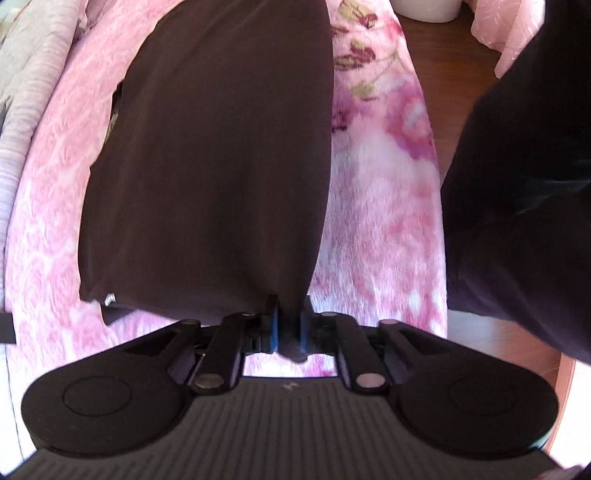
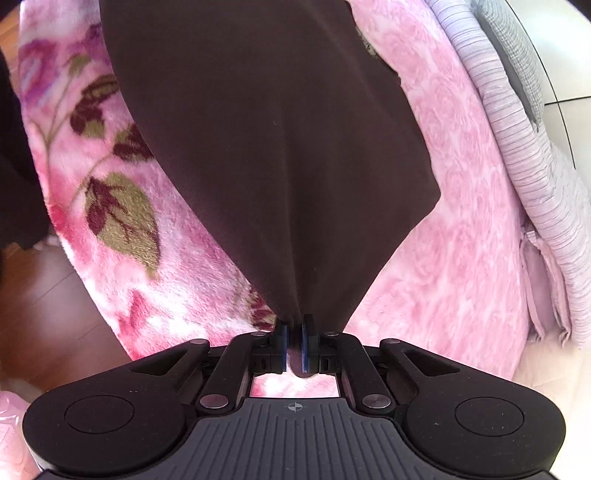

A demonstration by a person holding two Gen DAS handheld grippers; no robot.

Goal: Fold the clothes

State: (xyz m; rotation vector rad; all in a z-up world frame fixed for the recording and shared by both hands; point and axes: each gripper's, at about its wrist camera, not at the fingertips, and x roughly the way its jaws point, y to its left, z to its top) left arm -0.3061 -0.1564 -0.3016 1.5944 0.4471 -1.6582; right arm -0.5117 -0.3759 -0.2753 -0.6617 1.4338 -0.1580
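Note:
A dark brown garment (image 1: 214,155) lies stretched over a pink floral blanket (image 1: 380,206). My left gripper (image 1: 290,314) is shut on its near edge, with a bunch of cloth pinched between the blue pads (image 1: 274,325). In the right wrist view the same brown garment (image 2: 280,140) narrows to a point at my right gripper (image 2: 294,332), which is shut on that corner. A small white label (image 1: 110,298) shows at the garment's near left corner. The far end of the garment runs out of both views.
A person's dark sleeve (image 1: 517,206) fills the right side of the left wrist view. Brown wooden floor (image 2: 48,314) lies beside the bed. Striped lilac bedding (image 2: 532,147) is piled along the blanket's far side. A white container (image 1: 428,9) stands on the floor.

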